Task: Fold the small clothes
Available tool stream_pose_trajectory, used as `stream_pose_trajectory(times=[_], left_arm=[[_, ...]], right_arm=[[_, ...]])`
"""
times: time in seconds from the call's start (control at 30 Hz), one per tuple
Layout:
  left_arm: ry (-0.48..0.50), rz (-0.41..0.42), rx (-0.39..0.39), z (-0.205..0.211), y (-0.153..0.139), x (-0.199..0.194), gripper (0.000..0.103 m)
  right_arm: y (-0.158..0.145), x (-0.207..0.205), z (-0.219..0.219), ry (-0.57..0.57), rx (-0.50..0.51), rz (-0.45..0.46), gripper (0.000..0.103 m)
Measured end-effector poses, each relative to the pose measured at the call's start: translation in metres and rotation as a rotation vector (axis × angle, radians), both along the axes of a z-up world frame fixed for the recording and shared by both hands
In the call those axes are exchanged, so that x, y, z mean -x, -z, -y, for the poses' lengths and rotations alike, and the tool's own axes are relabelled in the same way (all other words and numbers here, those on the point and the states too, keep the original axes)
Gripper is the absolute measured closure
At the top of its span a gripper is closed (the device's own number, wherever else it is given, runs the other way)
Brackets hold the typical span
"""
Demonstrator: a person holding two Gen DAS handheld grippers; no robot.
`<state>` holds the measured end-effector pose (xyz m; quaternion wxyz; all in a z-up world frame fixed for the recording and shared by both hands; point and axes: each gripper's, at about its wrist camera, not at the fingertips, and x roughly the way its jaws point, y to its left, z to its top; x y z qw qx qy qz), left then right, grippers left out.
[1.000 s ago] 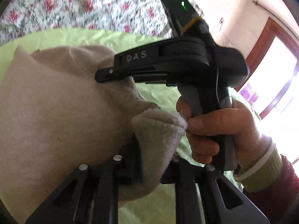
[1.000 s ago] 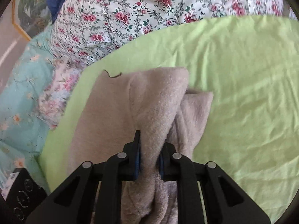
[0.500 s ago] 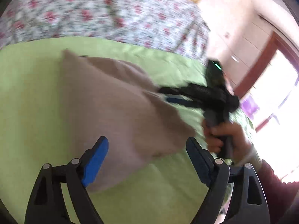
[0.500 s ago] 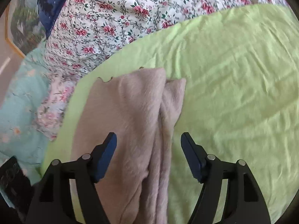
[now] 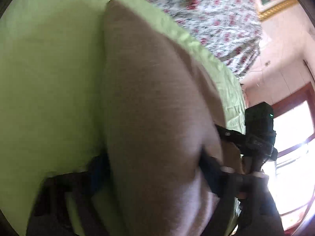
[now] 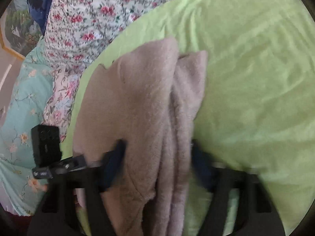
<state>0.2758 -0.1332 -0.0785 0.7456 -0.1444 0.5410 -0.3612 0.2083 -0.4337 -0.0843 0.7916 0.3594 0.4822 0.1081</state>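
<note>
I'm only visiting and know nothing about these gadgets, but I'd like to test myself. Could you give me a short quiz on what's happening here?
1. True or false: the beige garment lies on a green sheet.
2. Which gripper's jaws stand apart on either side of the garment? A) only the left gripper B) only the right gripper C) both
3. Fill in: beyond the green sheet lies a ____-patterned cover.

Key: 1 true; 2 C; 3 floral.

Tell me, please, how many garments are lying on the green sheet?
1: a beige fleece garment lies folded lengthwise on the green sheet, between the open fingers of both grippers. Anything beneath it would be hidden.
</note>
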Motion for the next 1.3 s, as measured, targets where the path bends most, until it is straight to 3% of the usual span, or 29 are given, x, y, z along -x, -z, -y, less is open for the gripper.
stream_pose_trajectory(times=[0.03, 0.1, 0.27, 0.43, 0.53, 0.67, 0.73, 0.87, 1.1, 1.3], left_arm=[[-0.001, 0.022, -0.006, -0.001, -0.005, 0.004, 0.045], [-0.001, 0.073, 0.0, -0.004, -0.018, 0.011, 0.054], [-0.038, 0.178, 0.002, -0.056, -0.064, 0.051, 0.056], [-0.09, 0.228, -0.034, -0.12, -0.086, 0.089, 0.056], [-0.129, 0.216, -0.061, -0.152, -0.081, 0.105, 0.056], [-0.158, 0.124, -0.121, -0.177, -0.036, 0.112, 0.052], [-0.19, 0.104, -0.093, -0.188, -0.023, 0.114, 0.04], [-0.219, 0.101, -0.052, -0.199, -0.03, 0.114, 0.037], [-0.308, 0.215, -0.132, -0.221, -0.057, 0.111, 0.035], [-0.332, 0.209, -0.16, -0.217, -0.05, 0.102, 0.036]], right_arm=[[-0.002, 0.0, -0.003, 0.0, 0.014, 0.005, 0.062], [-0.013, 0.004, -0.012, 0.001, 0.054, 0.026, 0.066], [-0.046, 0.016, -0.048, -0.038, 0.042, 0.125, 0.071], [-0.062, 0.017, -0.109, -0.134, -0.005, 0.209, 0.071], [-0.058, 0.016, -0.145, -0.185, -0.013, 0.225, 0.071], [-0.033, 0.01, -0.182, -0.232, 0.026, 0.141, 0.071], [-0.025, 0.012, -0.191, -0.233, 0.085, 0.123, 0.068], [-0.031, 0.012, -0.185, -0.215, 0.074, 0.1, 0.056], [-0.07, -0.008, -0.169, -0.15, 0.156, 0.165, 0.052], [-0.061, -0.05, -0.183, -0.131, 0.146, 0.142, 0.055]])
